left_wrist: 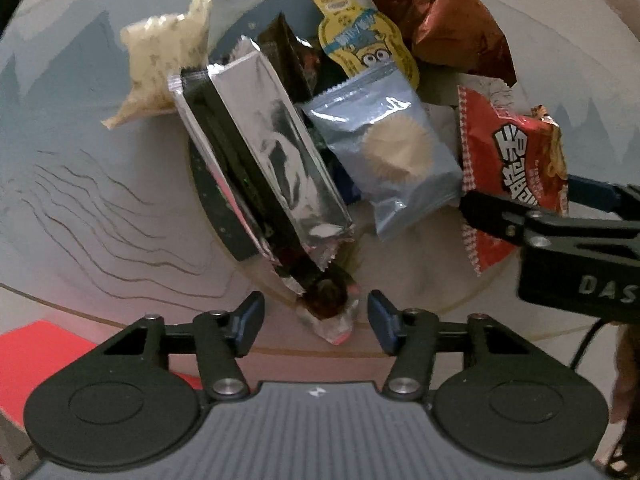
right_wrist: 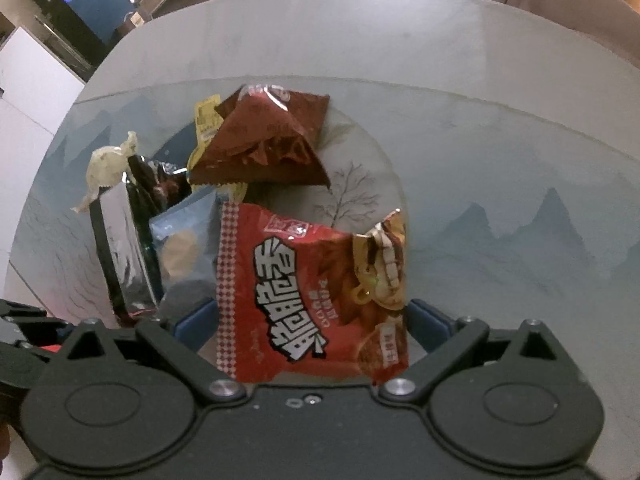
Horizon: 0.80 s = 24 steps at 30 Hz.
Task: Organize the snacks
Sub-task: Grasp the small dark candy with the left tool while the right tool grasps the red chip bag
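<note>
1. A round pale desk (right_wrist: 460, 64) with a blue mountain print carries a plate (right_wrist: 372, 168) piled with snacks.
2. Seven packets show: one brown crinkled foil bag (left_wrist: 452, 20), one red noodle packet (right_wrist: 304, 296), one long silver foil pack (left_wrist: 276, 152), one pale blue pouch (left_wrist: 392, 152), one yellow cartoon sachet (left_wrist: 360, 40), one cream wrapper (left_wrist: 164, 64), one small clear-wrapped dark sweet (left_wrist: 328, 304).
3. The right gripper (right_wrist: 312, 320) straddles the red noodle packet; whether it pinches is unclear.
4. The left gripper (left_wrist: 316, 320) stands apart around the sweet, not touching it.

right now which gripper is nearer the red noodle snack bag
Right. The right gripper straddles the red noodle snack bag; the left gripper sits apart, at the silver packet's end.
</note>
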Each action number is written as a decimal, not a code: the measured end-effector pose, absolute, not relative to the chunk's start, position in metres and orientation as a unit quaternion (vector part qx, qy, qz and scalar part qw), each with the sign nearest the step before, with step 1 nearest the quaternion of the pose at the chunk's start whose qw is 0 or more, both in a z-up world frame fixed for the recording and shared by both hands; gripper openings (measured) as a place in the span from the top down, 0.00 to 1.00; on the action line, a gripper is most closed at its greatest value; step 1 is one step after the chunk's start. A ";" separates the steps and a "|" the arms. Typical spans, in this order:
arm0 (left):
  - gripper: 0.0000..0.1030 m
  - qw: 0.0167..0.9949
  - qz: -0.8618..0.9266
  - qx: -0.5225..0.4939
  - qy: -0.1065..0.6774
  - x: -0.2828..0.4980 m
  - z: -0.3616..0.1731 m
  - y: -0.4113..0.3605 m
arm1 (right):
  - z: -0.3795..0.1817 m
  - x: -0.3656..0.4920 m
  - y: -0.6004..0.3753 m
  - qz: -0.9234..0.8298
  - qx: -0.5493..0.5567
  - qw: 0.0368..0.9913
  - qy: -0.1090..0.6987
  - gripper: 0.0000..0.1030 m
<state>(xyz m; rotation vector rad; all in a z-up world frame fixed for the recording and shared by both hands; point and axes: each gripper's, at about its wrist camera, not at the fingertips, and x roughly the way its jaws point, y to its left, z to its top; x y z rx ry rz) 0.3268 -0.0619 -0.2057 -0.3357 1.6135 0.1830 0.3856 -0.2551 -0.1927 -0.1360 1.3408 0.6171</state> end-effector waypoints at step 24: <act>0.77 0.698 0.088 -0.156 0.693 0.321 -0.191 -0.051 | -0.188 0.372 -0.279 0.256 -0.033 0.763 0.593 0.28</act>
